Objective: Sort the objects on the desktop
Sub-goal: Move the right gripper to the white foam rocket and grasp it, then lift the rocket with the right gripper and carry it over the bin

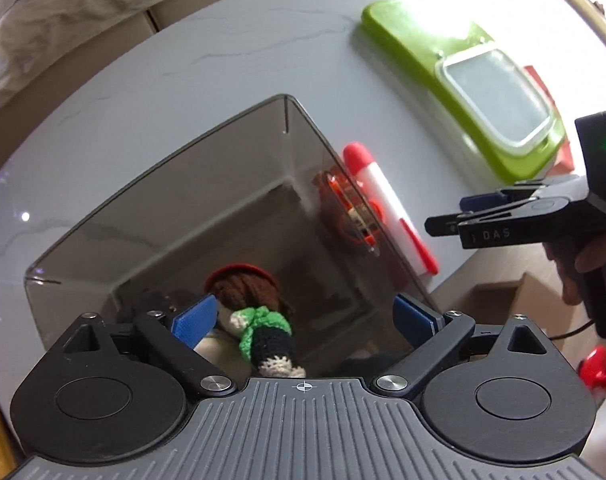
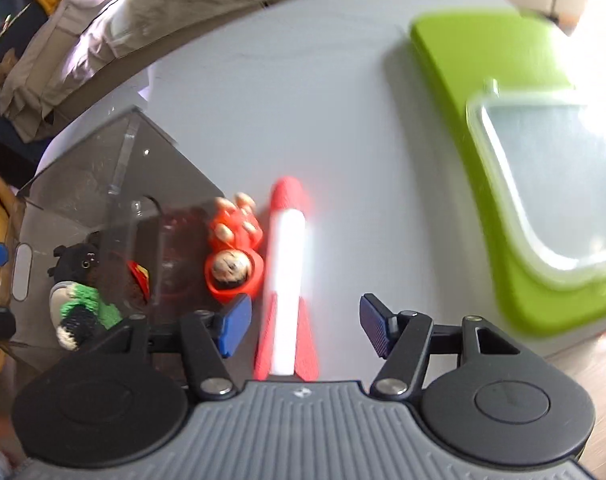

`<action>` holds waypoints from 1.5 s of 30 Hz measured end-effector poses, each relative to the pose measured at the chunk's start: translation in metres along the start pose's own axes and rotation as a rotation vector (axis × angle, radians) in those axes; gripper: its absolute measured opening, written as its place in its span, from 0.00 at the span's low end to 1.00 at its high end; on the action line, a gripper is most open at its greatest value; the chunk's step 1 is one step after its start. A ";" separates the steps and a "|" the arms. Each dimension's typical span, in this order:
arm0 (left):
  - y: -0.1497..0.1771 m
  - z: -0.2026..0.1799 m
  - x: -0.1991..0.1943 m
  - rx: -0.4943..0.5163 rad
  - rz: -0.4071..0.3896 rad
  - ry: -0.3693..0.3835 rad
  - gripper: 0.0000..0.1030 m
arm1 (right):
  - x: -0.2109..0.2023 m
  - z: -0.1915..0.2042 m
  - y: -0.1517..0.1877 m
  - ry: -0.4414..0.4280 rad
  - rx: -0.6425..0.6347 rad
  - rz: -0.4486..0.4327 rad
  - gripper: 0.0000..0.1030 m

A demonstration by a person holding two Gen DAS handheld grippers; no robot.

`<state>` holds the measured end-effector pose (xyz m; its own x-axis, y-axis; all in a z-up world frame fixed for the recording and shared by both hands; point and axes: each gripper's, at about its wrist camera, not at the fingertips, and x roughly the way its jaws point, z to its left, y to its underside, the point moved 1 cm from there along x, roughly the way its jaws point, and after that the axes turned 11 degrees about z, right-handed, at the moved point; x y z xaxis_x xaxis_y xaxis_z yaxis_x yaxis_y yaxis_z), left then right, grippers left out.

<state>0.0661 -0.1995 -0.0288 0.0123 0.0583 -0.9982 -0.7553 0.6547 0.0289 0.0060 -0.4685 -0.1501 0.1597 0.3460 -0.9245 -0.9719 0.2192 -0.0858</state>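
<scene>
My black tongs point(image 1: 305, 316) carry blue pads point(image 1: 195, 320), above a smoky-grey clear plastic bin point(image 1: 175, 208), a red-and-white toy rocket point(image 2: 287, 280) and a lime-green tray point(image 2: 463, 80).

- I see a smoky clear bin point(image 1: 191, 184) on the grey table, holding a crocheted doll point(image 1: 259, 320) with brown hair and green scarf, lying on its side.
- Just beside the bin's wall lies a small red figurine point(image 2: 233, 252).
- Next to that, a red-and-white toy rocket point(image 2: 287, 280) lies flat.
</scene>
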 end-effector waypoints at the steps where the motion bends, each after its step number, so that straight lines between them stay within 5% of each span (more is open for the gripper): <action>1: -0.002 -0.005 0.003 0.026 0.021 -0.039 0.95 | 0.008 -0.003 0.003 -0.019 -0.001 0.000 0.62; 10: -0.015 -0.025 0.023 0.080 0.056 -0.131 0.98 | 0.036 0.010 0.010 -0.038 -0.099 -0.042 0.62; 18: 0.005 -0.085 0.012 0.425 0.055 -0.237 0.98 | 0.048 0.017 0.003 -0.044 -0.118 -0.028 0.61; 26: 0.030 -0.108 0.013 0.584 0.098 -0.143 1.00 | 0.056 0.027 0.004 -0.021 -0.156 -0.016 0.57; 33: 0.035 -0.096 0.017 0.557 0.052 -0.003 1.00 | 0.054 0.032 0.002 0.047 -0.183 -0.004 0.37; 40: 0.031 -0.084 0.021 0.522 0.010 0.113 1.00 | 0.038 0.036 -0.004 0.081 -0.196 -0.003 0.34; 45: 0.032 -0.067 0.023 0.485 -0.012 0.163 1.00 | -0.016 0.043 -0.014 0.171 -0.213 -0.079 0.34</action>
<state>-0.0020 -0.2278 -0.0545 -0.1127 -0.0442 -0.9926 -0.3639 0.9314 -0.0001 0.0250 -0.4380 -0.1186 0.2224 0.1726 -0.9596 -0.9750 0.0364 -0.2194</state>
